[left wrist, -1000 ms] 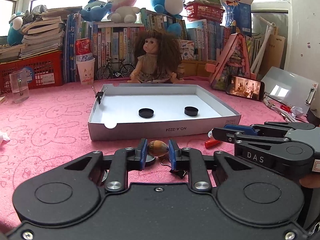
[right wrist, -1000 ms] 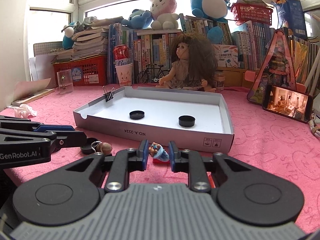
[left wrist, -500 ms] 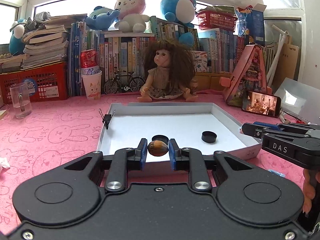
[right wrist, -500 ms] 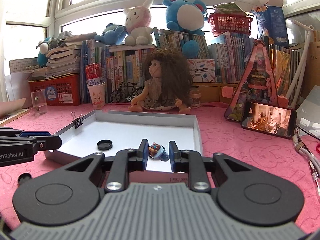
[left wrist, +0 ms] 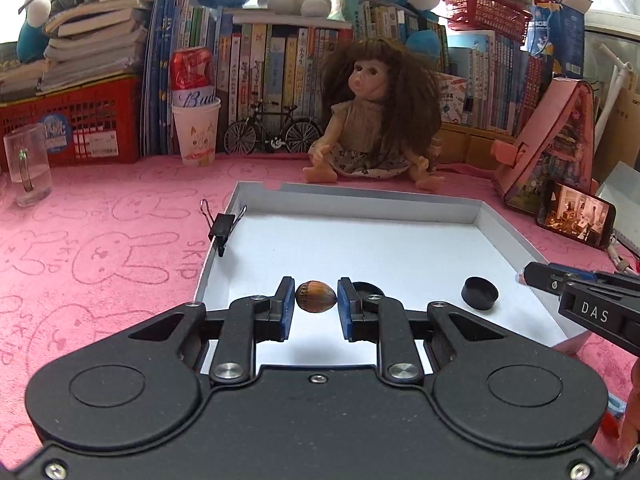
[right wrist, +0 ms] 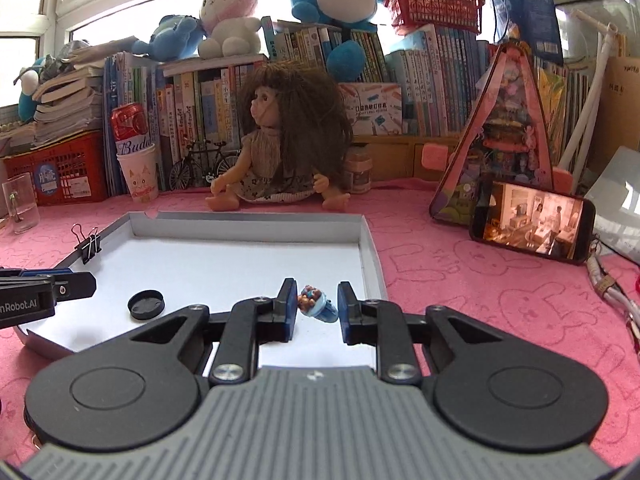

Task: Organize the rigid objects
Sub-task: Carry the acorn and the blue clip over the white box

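My left gripper is shut on a brown acorn-shaped nut and holds it over the near left part of the white tray. My right gripper is shut on a small blue figure with a brown top, over the tray's near right corner. Two black caps lie in the tray; one shows to the right in the left wrist view, the other at the left in the right wrist view. The right gripper's tip shows at the right edge of the left view.
A black binder clip grips the tray's left rim. A doll sits behind the tray. A phone, a pink triangular toy house, a paper cup, a glass mug and books stand around on the pink cloth.
Both grippers have lifted from the cloth in front of the tray and moved forward over its near edge, each still holding its object.
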A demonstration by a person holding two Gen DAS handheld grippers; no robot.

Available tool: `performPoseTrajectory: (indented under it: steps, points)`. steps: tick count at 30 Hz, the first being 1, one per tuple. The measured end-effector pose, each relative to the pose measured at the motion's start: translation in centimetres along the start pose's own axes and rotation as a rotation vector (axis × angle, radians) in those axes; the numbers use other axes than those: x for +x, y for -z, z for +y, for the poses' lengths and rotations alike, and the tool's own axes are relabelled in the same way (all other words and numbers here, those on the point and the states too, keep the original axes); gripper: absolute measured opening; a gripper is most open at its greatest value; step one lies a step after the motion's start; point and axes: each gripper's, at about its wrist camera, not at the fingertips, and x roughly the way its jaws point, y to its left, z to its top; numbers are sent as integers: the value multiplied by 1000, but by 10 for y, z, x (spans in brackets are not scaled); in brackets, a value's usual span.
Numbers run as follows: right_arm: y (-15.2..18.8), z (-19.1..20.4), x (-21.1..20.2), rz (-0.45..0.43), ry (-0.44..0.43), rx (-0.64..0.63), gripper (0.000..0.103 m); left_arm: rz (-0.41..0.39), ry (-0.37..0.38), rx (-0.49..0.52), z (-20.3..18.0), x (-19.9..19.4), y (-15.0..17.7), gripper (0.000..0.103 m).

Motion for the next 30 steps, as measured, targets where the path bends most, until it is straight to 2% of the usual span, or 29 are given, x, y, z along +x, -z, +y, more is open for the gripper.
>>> performPoseTrajectory:
  steps: [3,7,22,26,29,30]
  points:
    - [-3,-8,11,53,-12,78,26,19,-9,-14,2,12,-3,21]
    - [-5,-13,20,78,-27,133,26,39,-12,-25,3,22,-4,21]
    - [-9,-6,34,126,-22,119,26,61,-16,2,-6,34,0,22]
    - [-10,-7,32,126,-30,116,30,63,-18,4,-7,33,0,22]
    - [-10,-6,27,113,-31,113,33,50,-34,15,-9,28,0,29]
    - [-10,-6,25,109,-29,112,39,42,-39,20,-10,25,1,33]
